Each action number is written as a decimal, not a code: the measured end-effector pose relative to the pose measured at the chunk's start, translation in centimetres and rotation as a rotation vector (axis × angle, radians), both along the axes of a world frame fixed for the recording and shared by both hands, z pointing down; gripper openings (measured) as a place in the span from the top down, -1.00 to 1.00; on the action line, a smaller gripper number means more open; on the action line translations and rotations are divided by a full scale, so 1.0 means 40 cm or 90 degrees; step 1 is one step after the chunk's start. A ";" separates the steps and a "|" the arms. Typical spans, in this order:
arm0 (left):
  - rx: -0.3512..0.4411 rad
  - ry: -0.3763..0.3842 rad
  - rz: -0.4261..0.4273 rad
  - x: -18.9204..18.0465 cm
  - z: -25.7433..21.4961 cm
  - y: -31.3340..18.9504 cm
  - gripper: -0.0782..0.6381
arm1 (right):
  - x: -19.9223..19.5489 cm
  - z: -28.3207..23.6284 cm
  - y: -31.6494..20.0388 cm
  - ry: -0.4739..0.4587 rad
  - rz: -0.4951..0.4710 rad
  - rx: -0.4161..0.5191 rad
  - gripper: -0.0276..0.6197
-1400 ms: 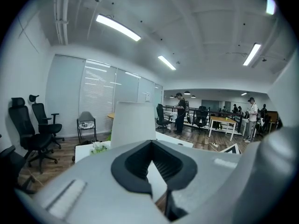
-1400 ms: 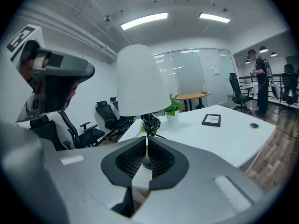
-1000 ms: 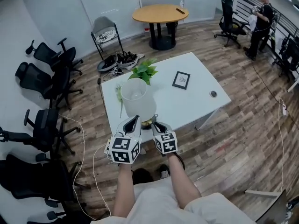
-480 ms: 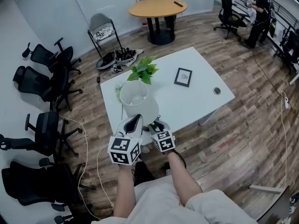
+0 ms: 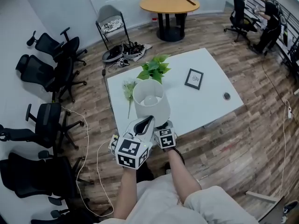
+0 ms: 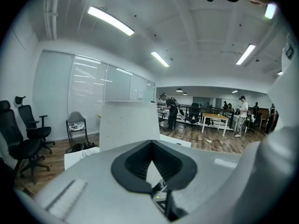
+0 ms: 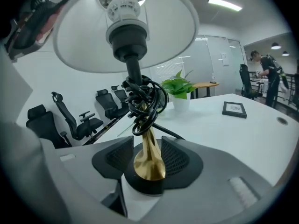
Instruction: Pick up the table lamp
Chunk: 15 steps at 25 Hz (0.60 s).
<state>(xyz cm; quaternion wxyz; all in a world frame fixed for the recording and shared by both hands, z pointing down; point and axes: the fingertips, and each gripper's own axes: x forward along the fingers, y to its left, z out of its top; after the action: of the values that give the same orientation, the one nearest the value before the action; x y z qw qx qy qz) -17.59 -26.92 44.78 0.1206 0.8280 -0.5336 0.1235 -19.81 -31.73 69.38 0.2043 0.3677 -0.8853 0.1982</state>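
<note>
Tables: two, one white table (image 5: pixel 210 106) and one round table (image 5: pixel 169 3). One lamp (image 5: pixel 152 107). One potted plant (image 5: pixel 154 69). One picture frame (image 5: pixel 194 78). One folding chair (image 5: pixel 110 22). Office chairs (image 5: pixel 46 125): at least six. One person (image 5: pixel 271 13).

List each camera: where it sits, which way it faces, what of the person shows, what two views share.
Head view: on the person's head, facing down at the table and lamp; forearms, left gripper and right gripper show.
Left gripper view: on the left gripper, facing along its shut jaws at the lamp's shade; only that gripper shows.
Right gripper view: on the right gripper, facing up the lamp's stem, clamped between its jaws.
Shared: the lamp, in all three.
</note>
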 end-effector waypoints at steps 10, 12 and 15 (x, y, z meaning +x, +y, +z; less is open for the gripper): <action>-0.005 -0.021 0.010 -0.034 -0.017 -0.043 0.78 | -0.056 0.029 -0.062 0.045 0.008 0.002 0.20; -0.004 -0.022 0.014 -0.041 -0.022 -0.054 0.78 | -0.070 0.026 -0.072 0.065 -0.004 0.017 0.20; -0.001 -0.020 0.016 -0.051 -0.027 -0.071 0.78 | -0.089 0.024 -0.078 0.087 -0.021 0.022 0.21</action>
<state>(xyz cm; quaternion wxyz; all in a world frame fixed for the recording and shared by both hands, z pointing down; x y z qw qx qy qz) -19.63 -29.78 43.71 0.1112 0.8327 -0.5245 0.1382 -23.38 -34.83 70.33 0.2615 0.3693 -0.8783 0.1541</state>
